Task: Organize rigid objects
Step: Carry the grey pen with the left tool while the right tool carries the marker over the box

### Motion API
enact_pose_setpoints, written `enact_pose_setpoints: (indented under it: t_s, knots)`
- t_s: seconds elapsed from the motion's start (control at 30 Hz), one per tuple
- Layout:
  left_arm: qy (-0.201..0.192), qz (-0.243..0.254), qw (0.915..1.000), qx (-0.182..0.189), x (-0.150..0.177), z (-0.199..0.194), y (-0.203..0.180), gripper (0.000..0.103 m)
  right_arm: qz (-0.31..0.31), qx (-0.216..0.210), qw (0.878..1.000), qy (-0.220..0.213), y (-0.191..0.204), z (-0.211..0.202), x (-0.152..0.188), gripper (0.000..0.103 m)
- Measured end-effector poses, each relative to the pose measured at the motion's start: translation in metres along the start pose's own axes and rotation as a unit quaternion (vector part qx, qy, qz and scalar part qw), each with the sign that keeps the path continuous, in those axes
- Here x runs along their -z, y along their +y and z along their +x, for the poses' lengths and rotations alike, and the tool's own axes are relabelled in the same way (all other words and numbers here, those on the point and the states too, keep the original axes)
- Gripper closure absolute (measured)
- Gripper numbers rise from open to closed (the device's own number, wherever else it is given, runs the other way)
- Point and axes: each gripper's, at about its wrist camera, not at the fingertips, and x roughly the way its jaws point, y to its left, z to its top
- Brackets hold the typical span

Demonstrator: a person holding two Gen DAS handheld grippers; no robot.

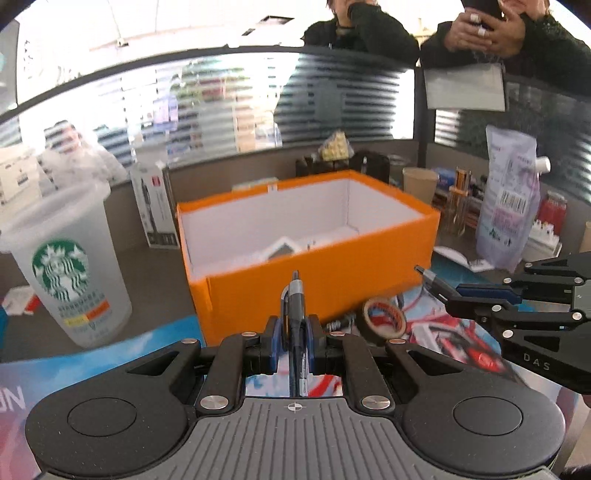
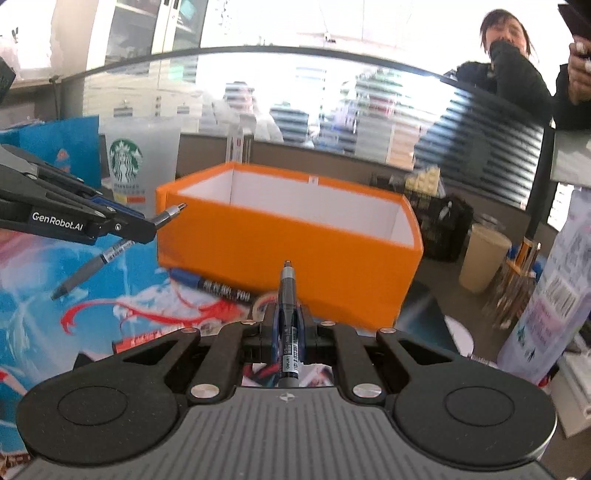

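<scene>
Each claw is clamped on a pen: the left claw (image 1: 294, 332) holds one pen (image 1: 295, 302), the right claw (image 2: 287, 328) another (image 2: 287, 291), both short of the orange box (image 1: 332, 273). Each pen sticks far out past the pads, so it could pivot, slip, or catch the box's near wall.

My left tool (image 2: 153, 225) reads "GenRobot.AI", my right tool (image 1: 448, 295) "DAS"; the cup (image 1: 62, 266) at left shows "STARBUCKS".

- We see a glass partition (image 1: 332, 99) with striped frosting behind the desk (image 1: 147, 280).
- Bright ceiling (image 2: 295, 22) overhead.
- We see two people (image 1: 369, 33) leaning on the partition.
</scene>
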Motion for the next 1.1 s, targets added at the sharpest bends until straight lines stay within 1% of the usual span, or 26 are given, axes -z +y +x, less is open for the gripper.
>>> enact_pose_setpoints:
  t_s: [0.27,0.4,0.5,0.6,0.7,0.73,0.8,0.87,0.93,1.0,1.1]
  knots:
    - [-0.035,-0.018,0.9992,-0.007,-0.034,-0.004,0.003,0.093,0.002,0.001,0.999,-0.047,-0.011,-0.002,-0.035,0.094]
    - [-0.032,-0.026,0.9991,-0.006,-0.038,0.004,0.004,0.095,0.009,0.001,0.998,-0.059,-0.017,-0.001,-0.044,0.094]
    - [-0.015,-0.030,0.9994,-0.002,-0.030,0.013,0.004,0.095,0.012,0.001,0.998,-0.060,-0.020,-0.002,-0.042,0.094]
    - [0.011,-0.031,0.9994,0.014,-0.015,0.026,0.001,0.095,0.018,0.003,0.998,-0.054,-0.022,-0.001,-0.035,0.094]
    - [0.041,-0.017,0.9979,0.046,-0.002,0.045,-0.007,0.091,0.030,0.004,0.999,-0.045,-0.025,0.001,-0.027,0.094]
    - [0.050,-0.016,0.9974,0.050,0.001,0.052,-0.007,0.090,0.032,0.003,0.998,-0.045,-0.026,0.001,-0.025,0.094]
    - [0.070,-0.008,0.9952,0.069,0.007,0.064,-0.004,0.089,0.034,0.003,0.998,-0.045,-0.026,0.000,-0.023,0.094]
    - [0.088,0.001,0.9931,0.077,0.013,0.075,-0.002,0.089,0.035,0.002,0.998,-0.048,-0.028,-0.001,-0.022,0.094]
    - [0.094,0.007,0.9924,0.080,0.017,0.082,-0.001,0.089,0.037,0.001,0.998,-0.050,-0.030,-0.001,-0.023,0.094]
    - [0.094,0.015,0.9904,0.100,0.020,0.085,-0.002,0.089,0.041,0.001,0.998,-0.051,-0.032,-0.002,-0.022,0.094]
    - [0.103,0.022,0.9884,0.110,0.024,0.094,-0.006,0.086,0.045,0.002,0.998,-0.048,-0.034,0.000,-0.020,0.094]
